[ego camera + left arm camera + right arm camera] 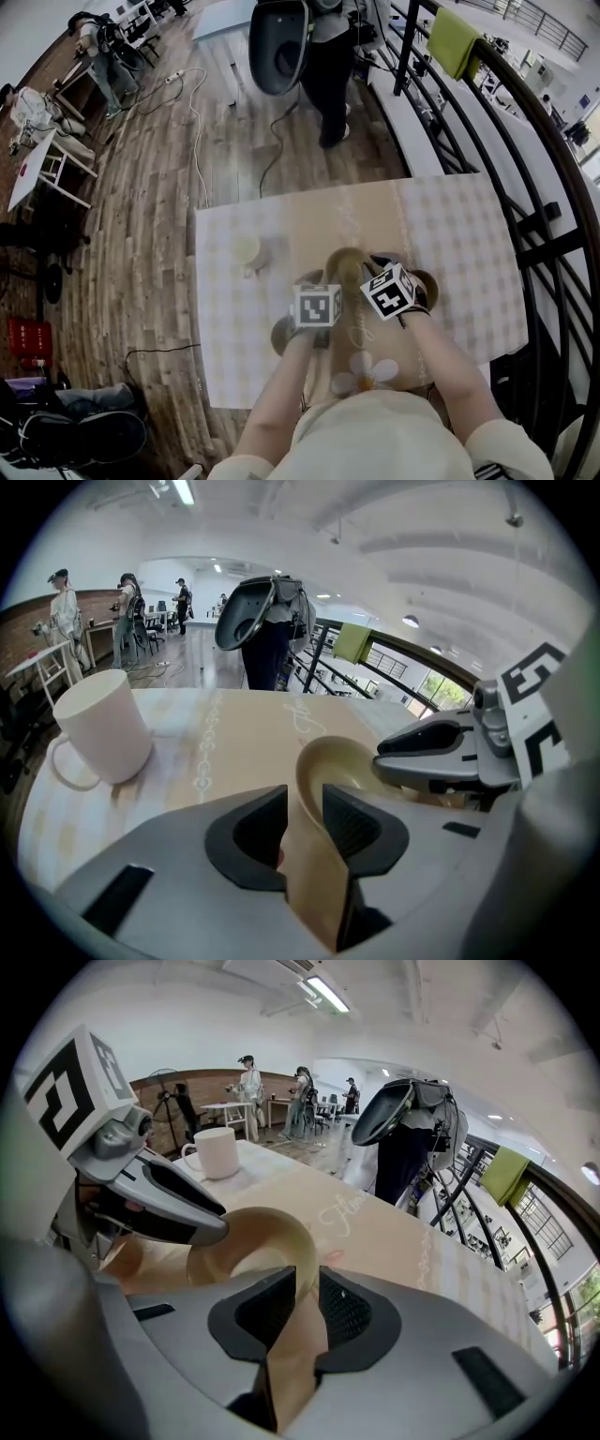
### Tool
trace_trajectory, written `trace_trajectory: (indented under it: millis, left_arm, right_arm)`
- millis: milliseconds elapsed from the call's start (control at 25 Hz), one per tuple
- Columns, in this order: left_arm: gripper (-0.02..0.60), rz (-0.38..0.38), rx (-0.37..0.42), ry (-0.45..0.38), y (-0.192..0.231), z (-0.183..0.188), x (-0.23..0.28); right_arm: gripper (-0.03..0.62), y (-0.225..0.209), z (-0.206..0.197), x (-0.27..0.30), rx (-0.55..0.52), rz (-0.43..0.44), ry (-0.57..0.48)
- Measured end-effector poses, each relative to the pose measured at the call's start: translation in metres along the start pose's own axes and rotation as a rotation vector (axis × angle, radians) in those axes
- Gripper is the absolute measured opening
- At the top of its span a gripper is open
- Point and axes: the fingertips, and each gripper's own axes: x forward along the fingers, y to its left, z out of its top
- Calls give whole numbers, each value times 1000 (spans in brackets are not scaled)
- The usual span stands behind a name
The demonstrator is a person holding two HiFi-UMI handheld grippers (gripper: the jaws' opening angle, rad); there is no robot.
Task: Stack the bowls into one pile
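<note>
A tan bowl [347, 265] is tilted between my two grippers over the middle of the checked tablecloth [450, 234]. My right gripper [371, 270] is shut on its rim; in the right gripper view the pads [342, 1312] press on the bowl wall [251, 1230]. My left gripper [330, 281] stands open on the opposite rim. In the left gripper view the bowl wall [339, 759] runs between the jaws with some slack. Darker bowls [281, 334] [427, 281] show partly beside and under my hands.
A white mug [247, 250] stands on the cloth to the left of the bowls. A person [328, 84] stands beyond the table's far edge. A black railing [539, 216] runs along the right side. Cables [197, 122] lie on the wooden floor.
</note>
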Motion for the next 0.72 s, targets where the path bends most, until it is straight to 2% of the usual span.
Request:
trace_trajectory:
  millis: [360, 720]
  left_arm:
    - [58, -22, -12, 2, -4, -6, 2]
    - [27, -11, -23, -96, -6, 15, -17]
  right_arm:
    - [51, 3, -9, 2, -6, 6, 33]
    - [41, 0, 4, -15, -6, -29, -23]
